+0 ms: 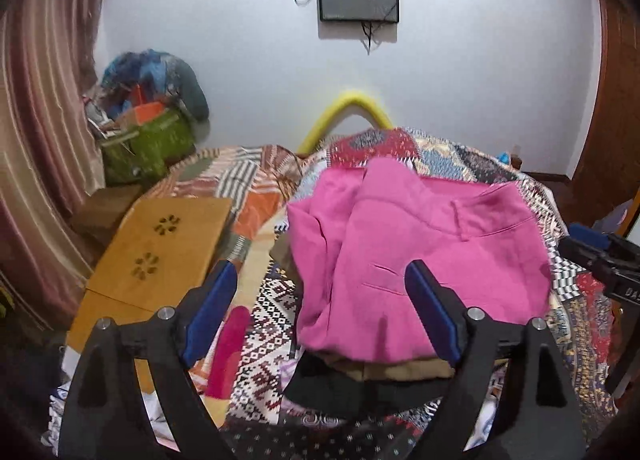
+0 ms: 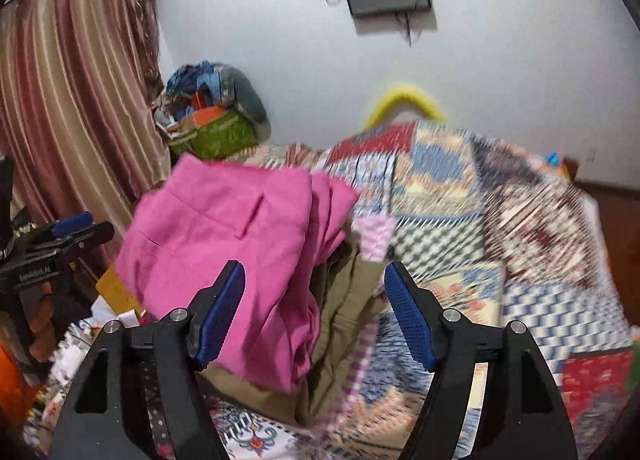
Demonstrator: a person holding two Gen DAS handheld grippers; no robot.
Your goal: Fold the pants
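Observation:
Folded pink pants (image 1: 420, 244) lie in a bundle on top of a tan garment (image 1: 396, 370) on the patchwork bedspread (image 1: 272, 300). My left gripper (image 1: 320, 266) stands open just in front of the bundle's near left corner. Nothing sits between its blue pads (image 1: 212, 312). In the right wrist view the pink pants (image 2: 224, 228) lie left of centre over the tan garment (image 2: 344, 300). My right gripper (image 2: 315, 265) is open at the bundle's right edge, its pads clear of the cloth. Each gripper shows in the other's view, the right gripper (image 1: 600, 260) and the left gripper (image 2: 68, 232).
A wooden lap table (image 1: 160, 244) sits on the bed left of the pants. A green bag (image 1: 152, 140) stuffed with clothes stands by the striped curtain (image 1: 44, 120). A yellow foam tube (image 1: 348, 100) rises behind the bed. A black garment (image 1: 360, 388) lies under the tan one.

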